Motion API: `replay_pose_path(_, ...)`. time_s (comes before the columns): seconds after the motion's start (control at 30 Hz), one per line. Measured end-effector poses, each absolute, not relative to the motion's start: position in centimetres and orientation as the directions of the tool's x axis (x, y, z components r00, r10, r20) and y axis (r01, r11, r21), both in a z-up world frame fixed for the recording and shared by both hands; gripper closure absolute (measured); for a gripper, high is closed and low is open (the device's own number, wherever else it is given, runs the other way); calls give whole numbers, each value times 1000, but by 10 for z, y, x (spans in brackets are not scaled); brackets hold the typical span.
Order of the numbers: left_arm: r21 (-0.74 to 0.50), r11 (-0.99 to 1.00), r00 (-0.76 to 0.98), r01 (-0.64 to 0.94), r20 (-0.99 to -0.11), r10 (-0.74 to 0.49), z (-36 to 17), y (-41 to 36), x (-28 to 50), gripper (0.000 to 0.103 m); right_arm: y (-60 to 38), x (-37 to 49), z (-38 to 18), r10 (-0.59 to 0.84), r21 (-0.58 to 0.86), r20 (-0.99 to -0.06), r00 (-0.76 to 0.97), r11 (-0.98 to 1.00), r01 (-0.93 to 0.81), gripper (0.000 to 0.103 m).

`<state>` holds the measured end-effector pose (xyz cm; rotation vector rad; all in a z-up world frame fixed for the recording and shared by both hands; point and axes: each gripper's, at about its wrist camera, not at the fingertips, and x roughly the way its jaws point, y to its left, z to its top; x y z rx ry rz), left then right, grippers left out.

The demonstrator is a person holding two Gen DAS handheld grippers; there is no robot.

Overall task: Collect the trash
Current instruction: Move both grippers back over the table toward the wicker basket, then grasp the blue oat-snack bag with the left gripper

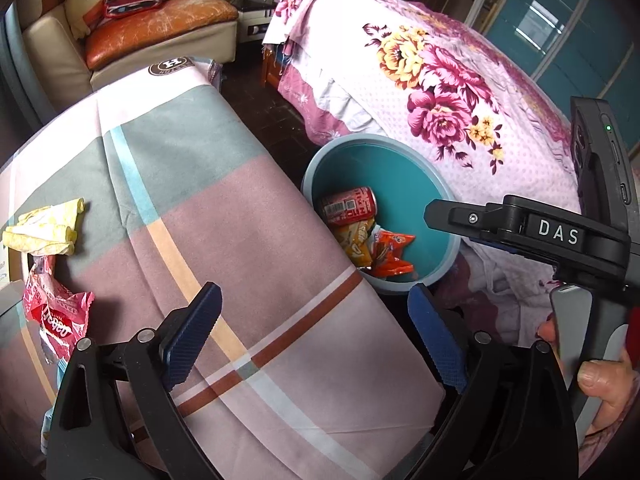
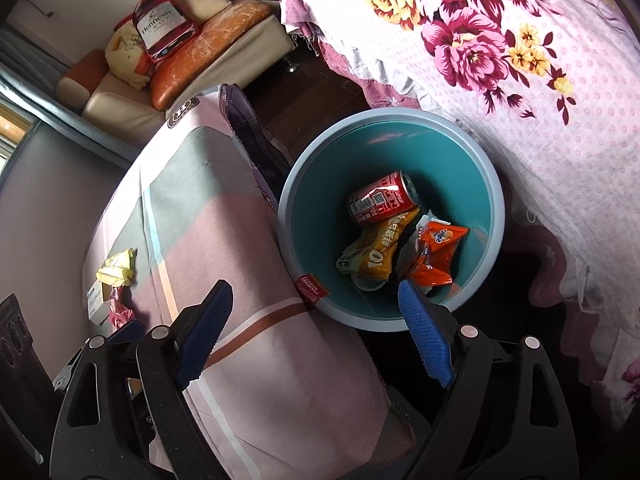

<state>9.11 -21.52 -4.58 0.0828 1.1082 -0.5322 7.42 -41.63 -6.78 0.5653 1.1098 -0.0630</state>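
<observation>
Both grippers hang with jaws apart and empty: the right gripper [image 2: 316, 332] over the teal bin's [image 2: 320, 312] near rim, the left gripper [image 1: 316, 340] above the plaid-covered table [image 1: 248, 240]. Inside the bin lie a red can [image 2: 382, 198] and two wrappers. On the table remain a yellow crumpled paper [image 1: 44, 228] and just beside it a pink wrapper [image 1: 60, 316]; both look light, soft and crushable, best pinched at a raised fold.
</observation>
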Motion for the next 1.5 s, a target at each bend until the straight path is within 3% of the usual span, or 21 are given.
replay_pose_path(0.63, -166, 938, 442, 305, -847, -294, -28, -62, 56, 8, -290, 65, -46, 287, 351, -881, 376, 929, 115, 20)
replay_pose_path(0.93, -94, 941, 433, 324, -870, -236, -38, -13, 37, 8, -244, 60, -55, 297, 322, -904, 309, 946, 33, 20)
replay_pose_path(1.5, 23, 907, 416, 421, -893, -170, -68, -16, 38, 8, -216, 56, -67, 342, 351, -909, 241, 936, -4, 20)
